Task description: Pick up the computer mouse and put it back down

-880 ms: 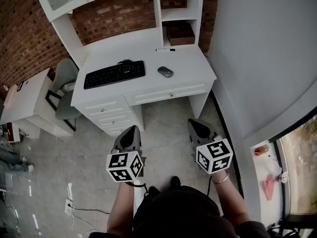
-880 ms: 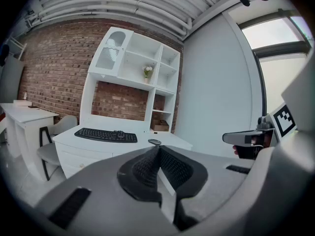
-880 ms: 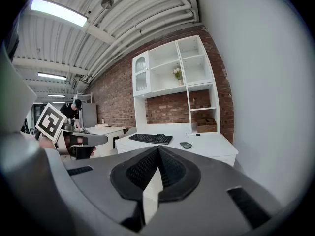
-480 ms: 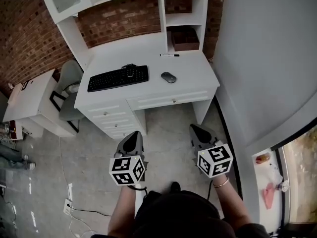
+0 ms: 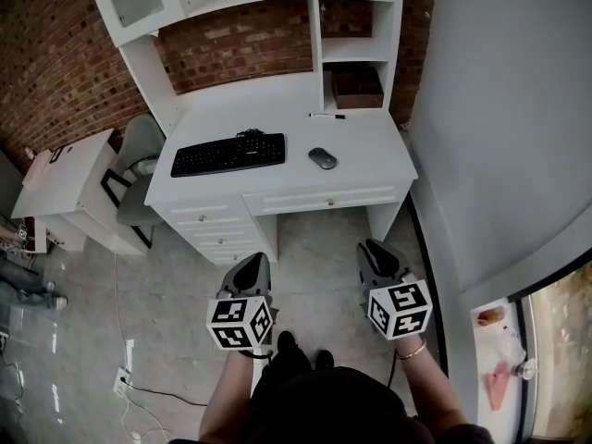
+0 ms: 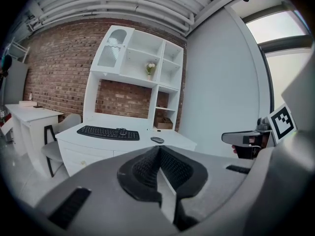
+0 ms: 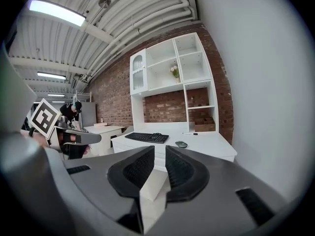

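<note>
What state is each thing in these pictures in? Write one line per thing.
computer mouse: lying on the desk, untouched
keyboard: flat on the desk
desk drawers: shut
pen: lying at the desk's back
left tongs: shut, empty
right tongs: slightly apart, empty

Count from where I stand:
- Grippers in my hands: two, left gripper [image 5: 253, 259] and right gripper [image 5: 372, 247].
- White desk [image 5: 379, 155] with hutch: one.
- On desk top: one computer mouse [image 5: 322, 158], one black keyboard [image 5: 228, 154], one marker pen [image 5: 326, 116].
- In hutch: one brown box [image 5: 357, 88], one small flower vase [image 6: 150, 69].
- Beside desk: one grey chair [image 5: 139, 146], one white side table [image 5: 65, 178].
</note>
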`<control>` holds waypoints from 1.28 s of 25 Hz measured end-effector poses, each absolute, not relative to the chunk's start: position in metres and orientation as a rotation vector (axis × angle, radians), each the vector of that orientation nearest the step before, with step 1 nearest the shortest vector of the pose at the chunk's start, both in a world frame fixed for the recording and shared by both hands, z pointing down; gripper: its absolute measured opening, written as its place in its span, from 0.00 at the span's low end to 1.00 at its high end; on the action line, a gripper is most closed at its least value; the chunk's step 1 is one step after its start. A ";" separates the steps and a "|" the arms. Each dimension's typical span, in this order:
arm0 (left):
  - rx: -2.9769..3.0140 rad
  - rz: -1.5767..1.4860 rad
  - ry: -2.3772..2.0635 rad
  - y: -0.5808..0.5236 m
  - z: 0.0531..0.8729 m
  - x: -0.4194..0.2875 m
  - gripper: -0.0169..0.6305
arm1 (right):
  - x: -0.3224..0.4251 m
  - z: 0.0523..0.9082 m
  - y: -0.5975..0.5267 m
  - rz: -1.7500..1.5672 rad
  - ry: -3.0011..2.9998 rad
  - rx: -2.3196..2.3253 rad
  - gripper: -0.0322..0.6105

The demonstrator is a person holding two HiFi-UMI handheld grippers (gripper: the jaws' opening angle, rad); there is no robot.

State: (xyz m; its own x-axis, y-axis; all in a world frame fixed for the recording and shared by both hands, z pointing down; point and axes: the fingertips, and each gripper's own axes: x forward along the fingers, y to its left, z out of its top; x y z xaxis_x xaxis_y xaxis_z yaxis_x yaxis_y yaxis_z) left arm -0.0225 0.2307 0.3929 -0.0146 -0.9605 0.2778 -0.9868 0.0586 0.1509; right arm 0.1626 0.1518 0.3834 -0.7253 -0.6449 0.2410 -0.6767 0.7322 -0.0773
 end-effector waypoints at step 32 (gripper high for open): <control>2.050 0.173 -1.932 0.025 0.423 -0.113 0.04 | 0.045 0.422 -0.026 0.234 -2.577 0.954 0.39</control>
State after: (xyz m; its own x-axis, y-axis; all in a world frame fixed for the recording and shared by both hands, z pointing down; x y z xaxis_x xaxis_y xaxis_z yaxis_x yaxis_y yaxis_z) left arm -0.1132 0.0253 0.4227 0.0790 -0.9501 0.3019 -0.9886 -0.0357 0.1462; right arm 0.0452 -0.0264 0.4222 -0.6965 -0.5912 0.4067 -0.6548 0.7554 -0.0233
